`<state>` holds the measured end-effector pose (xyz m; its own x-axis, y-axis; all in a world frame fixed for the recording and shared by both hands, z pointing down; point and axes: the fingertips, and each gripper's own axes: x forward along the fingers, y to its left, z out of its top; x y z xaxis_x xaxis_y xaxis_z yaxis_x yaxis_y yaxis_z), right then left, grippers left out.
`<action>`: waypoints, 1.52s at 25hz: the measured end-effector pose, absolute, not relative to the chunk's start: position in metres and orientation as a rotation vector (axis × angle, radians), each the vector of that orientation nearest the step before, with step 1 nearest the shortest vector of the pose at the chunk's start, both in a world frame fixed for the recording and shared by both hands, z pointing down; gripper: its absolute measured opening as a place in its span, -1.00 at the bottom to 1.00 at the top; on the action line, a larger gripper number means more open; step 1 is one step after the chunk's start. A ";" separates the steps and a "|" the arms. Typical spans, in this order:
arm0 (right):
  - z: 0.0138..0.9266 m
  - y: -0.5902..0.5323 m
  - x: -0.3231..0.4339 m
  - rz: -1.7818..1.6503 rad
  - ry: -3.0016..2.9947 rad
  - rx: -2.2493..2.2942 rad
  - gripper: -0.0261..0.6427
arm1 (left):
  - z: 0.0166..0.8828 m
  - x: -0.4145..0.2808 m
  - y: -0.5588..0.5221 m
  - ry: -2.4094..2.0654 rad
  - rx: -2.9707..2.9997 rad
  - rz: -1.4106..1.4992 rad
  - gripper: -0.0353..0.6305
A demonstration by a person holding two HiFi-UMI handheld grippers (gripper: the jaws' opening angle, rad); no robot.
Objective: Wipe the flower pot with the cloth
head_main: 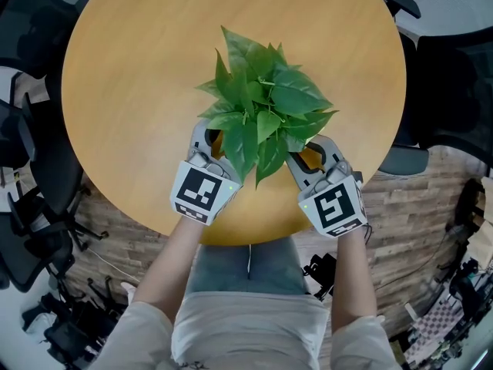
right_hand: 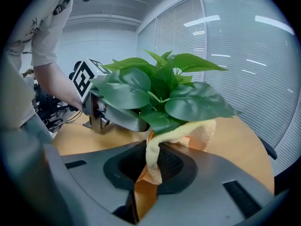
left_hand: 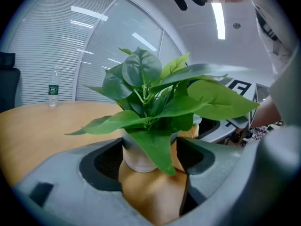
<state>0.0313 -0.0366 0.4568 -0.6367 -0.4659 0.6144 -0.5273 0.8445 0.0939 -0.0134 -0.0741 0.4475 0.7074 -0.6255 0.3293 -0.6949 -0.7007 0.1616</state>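
Pot sat on the table near the person's edge, with the left claw clamped across its body. Right claw was pinched shut on the cloth, at the pot's right. Pot looked light, stiff, smooth and top-heavy under its leaves (grip low). Cloth limp. Count: one pot, one cloth, one bottle.

the leaves are green, the flower pot white. the cloth is pale yellow, the table tan wood-grain.

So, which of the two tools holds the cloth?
The right tool: its jaws pinch the yellow cloth. The left tool has only the white pot between its jaws.
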 end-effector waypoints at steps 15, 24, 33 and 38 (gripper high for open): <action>0.456 -0.031 0.027 0.134 -2.384 0.727 -0.77 | 0.448 -0.010 -0.072 -1.212 2.533 0.368 0.18; 0.457 -0.031 0.034 0.124 -2.383 0.736 -0.77 | 0.451 -0.019 -0.065 -0.963 2.635 0.369 0.24; 0.456 -0.032 0.037 0.134 -2.386 0.742 -0.77 | 0.442 -0.026 -0.070 -0.580 2.834 0.367 0.36; 0.455 -0.031 0.037 0.133 -2.385 0.739 -0.77 | 0.429 -0.014 -0.079 -0.428 2.879 0.252 0.41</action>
<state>0.0374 -0.0313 0.4547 -0.6438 -0.4762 0.5989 -0.5399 0.8374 0.0854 -0.0145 -0.0786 0.4293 0.9428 -0.2667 0.1998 -0.3044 -0.9333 0.1904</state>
